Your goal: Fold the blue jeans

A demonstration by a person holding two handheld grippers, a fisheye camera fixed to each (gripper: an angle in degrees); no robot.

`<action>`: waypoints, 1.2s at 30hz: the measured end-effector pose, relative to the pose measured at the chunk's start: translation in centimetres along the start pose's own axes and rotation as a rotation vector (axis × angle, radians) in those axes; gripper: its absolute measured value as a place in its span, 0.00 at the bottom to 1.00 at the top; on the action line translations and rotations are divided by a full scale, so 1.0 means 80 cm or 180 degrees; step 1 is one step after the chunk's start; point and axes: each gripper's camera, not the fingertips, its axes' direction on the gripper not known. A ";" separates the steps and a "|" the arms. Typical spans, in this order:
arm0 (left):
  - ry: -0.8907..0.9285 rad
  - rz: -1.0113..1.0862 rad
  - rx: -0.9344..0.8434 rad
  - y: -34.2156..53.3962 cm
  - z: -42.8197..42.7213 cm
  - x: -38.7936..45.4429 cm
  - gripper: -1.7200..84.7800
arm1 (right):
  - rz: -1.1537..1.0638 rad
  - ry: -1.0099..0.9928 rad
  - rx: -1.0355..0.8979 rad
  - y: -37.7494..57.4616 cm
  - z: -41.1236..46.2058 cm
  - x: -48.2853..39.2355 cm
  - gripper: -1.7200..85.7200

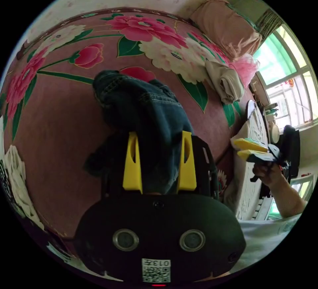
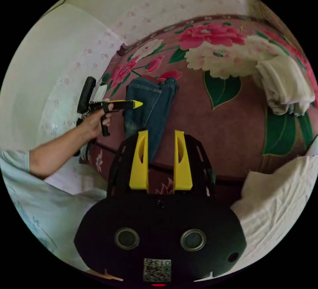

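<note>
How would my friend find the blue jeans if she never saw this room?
Look at the big bed with the dark pink flowered cover. The blue jeans lie on its plain part, below the flowers, near the left gripper. The other clothes bundle is pale; only the jeans are dark blue denim with stitched seams.

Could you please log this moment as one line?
jeans: on bed | left claw: jeans between jaws | right claw: open, off jeans

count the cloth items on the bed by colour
blue: 1, the blue jeans
beige: 1, a folded beige garment
pink: 2, a pink pillow and a fluffy pink item
total: 4
</note>
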 end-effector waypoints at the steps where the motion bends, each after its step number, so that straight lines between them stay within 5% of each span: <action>1: 0.0059 0.0064 0.0005 -0.004 0.000 -0.015 0.19 | 0.0088 -0.0051 -0.0039 -0.010 0.010 0.008 0.16; 7: 0.0602 0.0126 0.0272 0.008 -0.035 -0.119 0.14 | 0.0350 -0.0189 -0.0496 -0.082 0.119 0.054 0.15; 11: 0.0784 0.0304 0.0414 0.013 -0.069 -0.167 0.13 | 0.0572 -0.0969 -0.0536 -0.091 0.165 0.064 0.05; 17: 0.1419 0.0942 0.1297 -0.018 -0.179 -0.174 0.12 | -0.0447 -0.1333 0.0759 -0.102 0.034 0.016 0.03; 21: 0.1555 0.1743 0.1792 0.005 -0.246 -0.151 0.12 | -0.1573 -0.0849 0.1238 -0.049 -0.081 -0.062 0.03; 25: 0.1683 0.1442 0.1137 0.042 -0.207 -0.182 0.13 | -0.2122 0.0222 0.0715 0.014 -0.061 -0.133 0.03; 30: 0.0933 0.1337 -0.0277 0.106 -0.091 -0.218 0.13 | -0.2222 0.1111 -0.0532 0.104 0.119 -0.180 0.04; 33: 0.0902 0.0970 -0.0646 0.139 -0.065 -0.263 0.14 | -0.2041 0.1017 -0.0799 0.137 0.189 -0.186 0.06; 36: 0.0898 0.0725 -0.0333 0.135 -0.107 -0.305 0.18 | -0.1990 0.0572 -0.0658 0.141 0.187 -0.208 0.10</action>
